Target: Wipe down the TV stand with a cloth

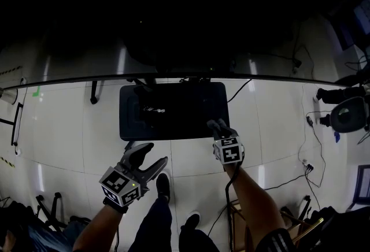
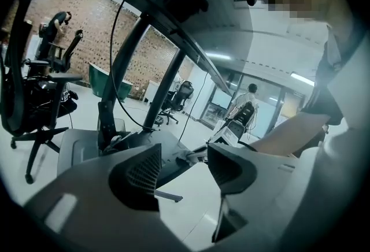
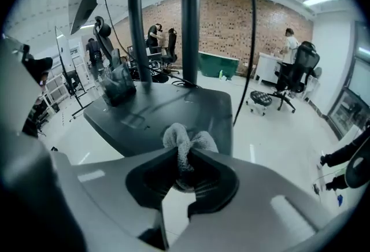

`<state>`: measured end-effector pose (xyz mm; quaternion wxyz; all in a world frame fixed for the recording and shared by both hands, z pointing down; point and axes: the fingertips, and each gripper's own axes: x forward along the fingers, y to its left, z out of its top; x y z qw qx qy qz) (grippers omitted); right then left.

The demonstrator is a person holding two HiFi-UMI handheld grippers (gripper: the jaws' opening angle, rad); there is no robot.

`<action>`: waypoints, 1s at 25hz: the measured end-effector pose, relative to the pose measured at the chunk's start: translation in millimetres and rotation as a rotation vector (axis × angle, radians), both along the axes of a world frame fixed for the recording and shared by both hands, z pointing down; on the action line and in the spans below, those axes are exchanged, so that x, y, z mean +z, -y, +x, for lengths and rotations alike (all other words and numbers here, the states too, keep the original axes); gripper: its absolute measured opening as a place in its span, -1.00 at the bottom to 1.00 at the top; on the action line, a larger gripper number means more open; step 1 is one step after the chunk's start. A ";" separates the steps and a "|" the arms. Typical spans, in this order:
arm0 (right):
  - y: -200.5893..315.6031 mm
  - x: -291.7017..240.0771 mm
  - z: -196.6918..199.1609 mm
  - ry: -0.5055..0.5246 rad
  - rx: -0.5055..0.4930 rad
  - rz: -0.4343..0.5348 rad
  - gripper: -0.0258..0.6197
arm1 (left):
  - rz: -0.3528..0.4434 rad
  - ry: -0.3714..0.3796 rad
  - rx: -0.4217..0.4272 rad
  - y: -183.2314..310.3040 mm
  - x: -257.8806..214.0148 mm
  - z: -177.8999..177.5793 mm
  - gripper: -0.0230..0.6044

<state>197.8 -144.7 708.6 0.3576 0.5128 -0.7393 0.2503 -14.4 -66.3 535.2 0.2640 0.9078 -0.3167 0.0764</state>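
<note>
I am pinching the bunched cloth [image 3: 184, 142] in my right gripper [image 1: 215, 125] at the lower right corner of the centre-frame TV stand [image 1: 173, 112], apparently for wiping, while my left gripper [image 1: 154, 155] is hovering spread and empty, lower left.

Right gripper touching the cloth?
Touching. In the right gripper view, the right gripper pinches the bunched cloth between its jaws.

Your right gripper [image 3: 184, 169] squeezes a fluffy grey cloth [image 3: 186, 144] above the flat dark stand base [image 3: 167, 112].
</note>
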 end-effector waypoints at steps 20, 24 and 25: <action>117.1 -34.4 -185.4 0.194 -0.320 0.069 -0.78 | 0.017 -0.004 -0.038 26.7 -9.5 -54.9 -0.05; 139.9 -24.6 -209.8 0.214 -0.358 0.046 -0.78 | 0.008 -0.008 -0.033 27.4 1.9 -62.6 -0.05; 144.5 -20.5 -213.6 0.214 -0.356 0.033 -0.78 | 0.003 -0.006 -0.032 27.8 6.1 -64.6 -0.05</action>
